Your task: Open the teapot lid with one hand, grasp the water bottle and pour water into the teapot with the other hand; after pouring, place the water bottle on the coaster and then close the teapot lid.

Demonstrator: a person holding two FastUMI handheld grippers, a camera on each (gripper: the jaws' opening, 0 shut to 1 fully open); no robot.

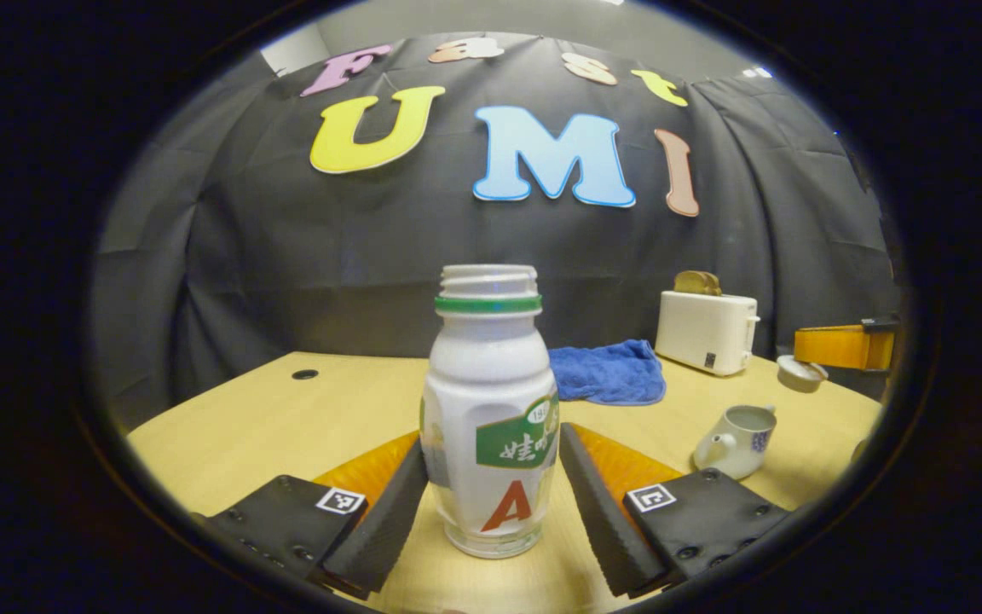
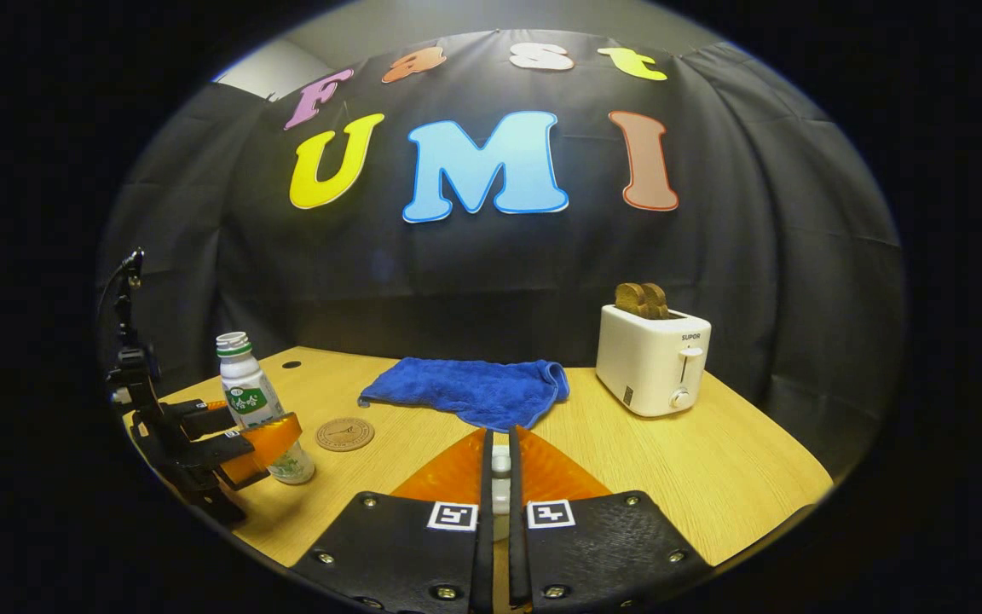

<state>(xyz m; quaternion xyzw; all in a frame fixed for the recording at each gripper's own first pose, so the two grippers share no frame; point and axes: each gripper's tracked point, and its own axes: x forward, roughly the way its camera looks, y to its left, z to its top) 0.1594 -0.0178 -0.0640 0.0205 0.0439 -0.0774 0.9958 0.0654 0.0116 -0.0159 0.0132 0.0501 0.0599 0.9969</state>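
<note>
The white water bottle (image 1: 488,401), uncapped with a green neck ring, stands upright on the table. My left gripper (image 1: 491,439) has a fingertip against each of its sides; the right gripper view shows that gripper (image 2: 257,443) around the bottle (image 2: 245,384) at the far left. My right gripper (image 2: 499,439) is shut on the small white teapot lid (image 2: 500,467), held in the air above the table. In the left gripper view it (image 1: 806,358) holds the lid (image 1: 800,373) at the right. The white teapot (image 1: 738,439) stands open beneath it. A round brown coaster (image 2: 344,433) lies just right of the bottle.
A blue towel (image 2: 470,388) lies at the back middle of the wooden table (image 2: 713,460). A white toaster (image 2: 653,358) with bread in its slots stands at the back right. A small cable hole (image 1: 304,373) is near the far left edge.
</note>
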